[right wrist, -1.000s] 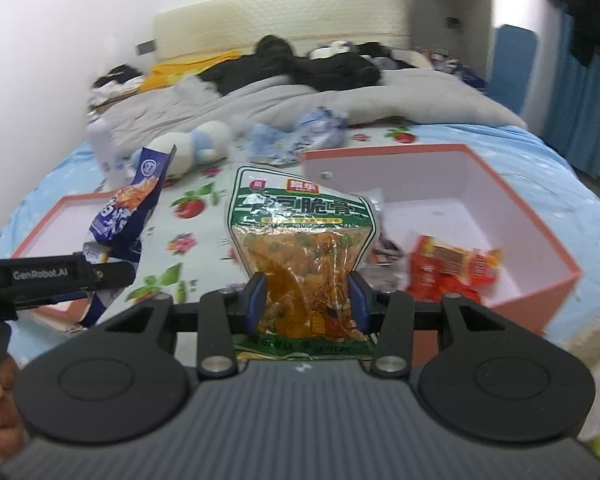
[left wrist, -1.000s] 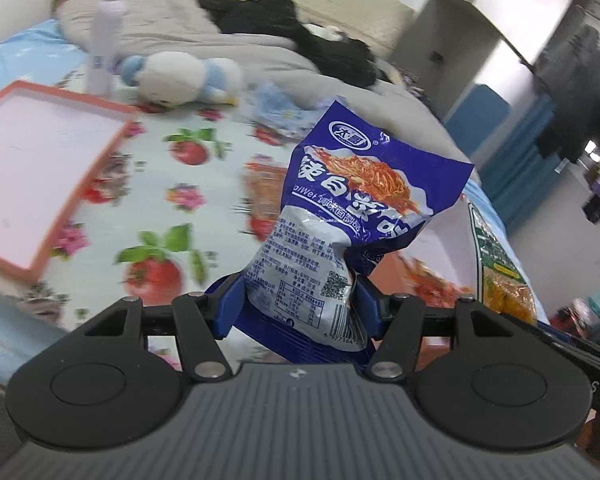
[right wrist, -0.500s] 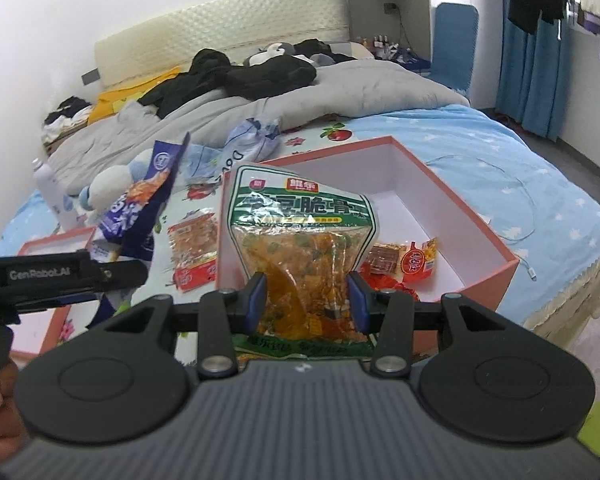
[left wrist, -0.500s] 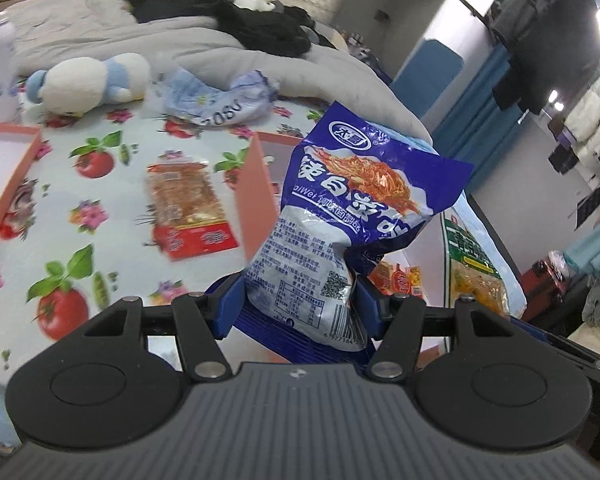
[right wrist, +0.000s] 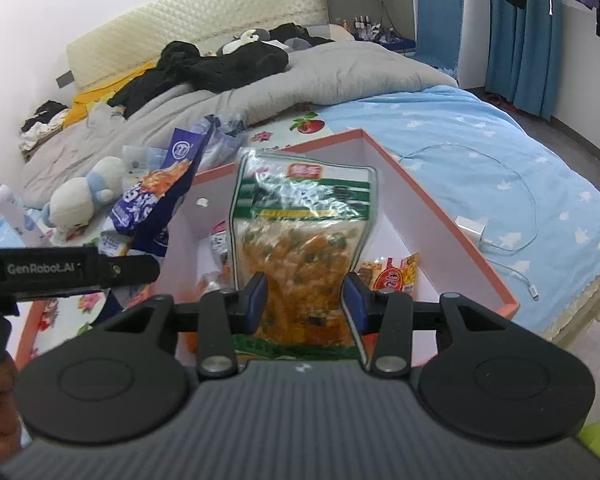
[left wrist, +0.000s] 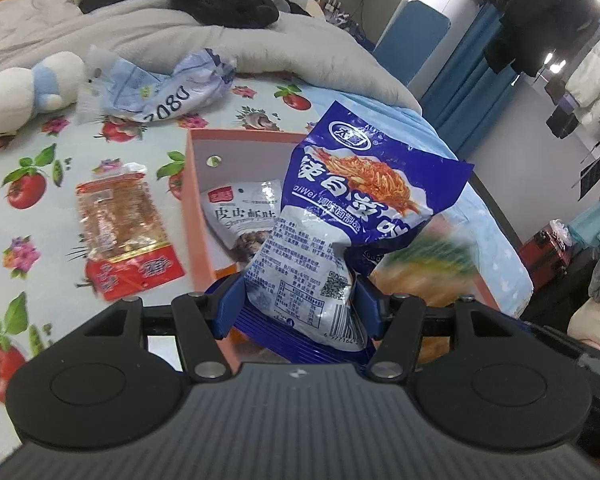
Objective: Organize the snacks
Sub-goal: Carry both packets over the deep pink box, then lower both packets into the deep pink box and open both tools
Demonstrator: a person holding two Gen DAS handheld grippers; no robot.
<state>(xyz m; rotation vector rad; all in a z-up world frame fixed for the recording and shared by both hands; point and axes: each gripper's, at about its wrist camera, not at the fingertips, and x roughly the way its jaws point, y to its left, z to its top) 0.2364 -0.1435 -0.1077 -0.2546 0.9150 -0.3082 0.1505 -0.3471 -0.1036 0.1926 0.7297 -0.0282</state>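
Blue noodle-snack packet (left wrist: 352, 216) up in the air, clenched between the left gripper (left wrist: 298, 300) pads, right over the pink box (left wrist: 198, 208) on the bed. Beside it the green pea-snack bag (right wrist: 304, 240) – squeezed tight in the right gripper (right wrist: 306, 300) – hangs above the same box. Inside lies a grey packet (left wrist: 244, 216); an orange-red packet (left wrist: 124, 228) sits on the flowered sheet (left wrist: 40, 184) just outside.
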